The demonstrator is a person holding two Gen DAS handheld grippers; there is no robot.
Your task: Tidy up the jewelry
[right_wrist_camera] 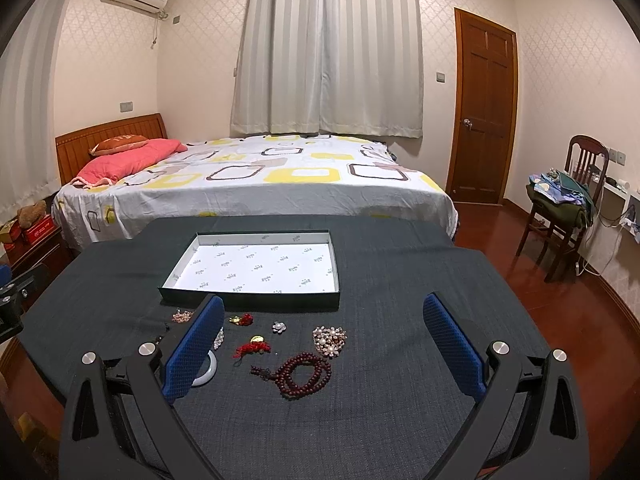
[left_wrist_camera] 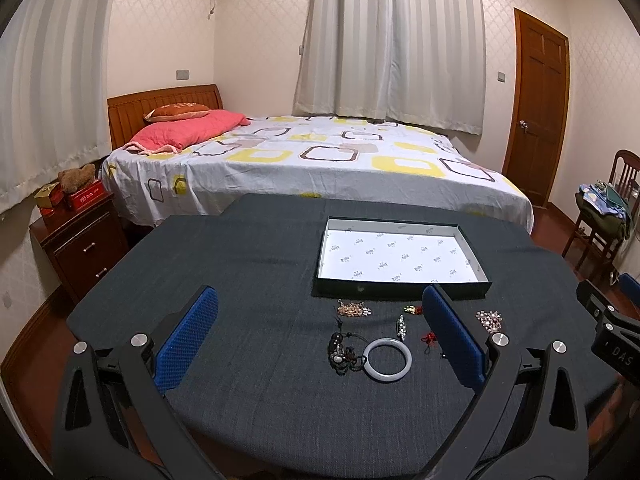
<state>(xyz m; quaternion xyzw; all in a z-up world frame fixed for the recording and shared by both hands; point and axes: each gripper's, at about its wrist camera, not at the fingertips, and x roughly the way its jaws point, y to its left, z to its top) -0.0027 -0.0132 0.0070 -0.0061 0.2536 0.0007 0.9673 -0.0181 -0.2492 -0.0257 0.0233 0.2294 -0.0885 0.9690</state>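
Jewelry lies on a dark cloth table in front of a shallow empty box (left_wrist_camera: 400,280) (right_wrist_camera: 248,300) with a white printed lining. The left wrist view shows a white bangle (left_wrist_camera: 387,359), a dark beaded bracelet (left_wrist_camera: 343,354), a gold chain piece (left_wrist_camera: 353,309), a crystal brooch (left_wrist_camera: 401,327) and a pearl cluster (left_wrist_camera: 489,319). The right wrist view shows a dark red bead necklace (right_wrist_camera: 302,374), a pearl brooch (right_wrist_camera: 329,340), red tassel charms (right_wrist_camera: 252,348) and a small flower piece (right_wrist_camera: 279,326). My left gripper (left_wrist_camera: 320,332) is open above the bangle. My right gripper (right_wrist_camera: 324,340) is open above the necklace.
A bed (left_wrist_camera: 320,160) stands behind the table. A nightstand (left_wrist_camera: 80,240) with boxes and a teddy bear is at the left. A wooden door (right_wrist_camera: 484,120) and a chair (right_wrist_camera: 568,208) piled with clothes are at the right. The floor is red-brown wood.
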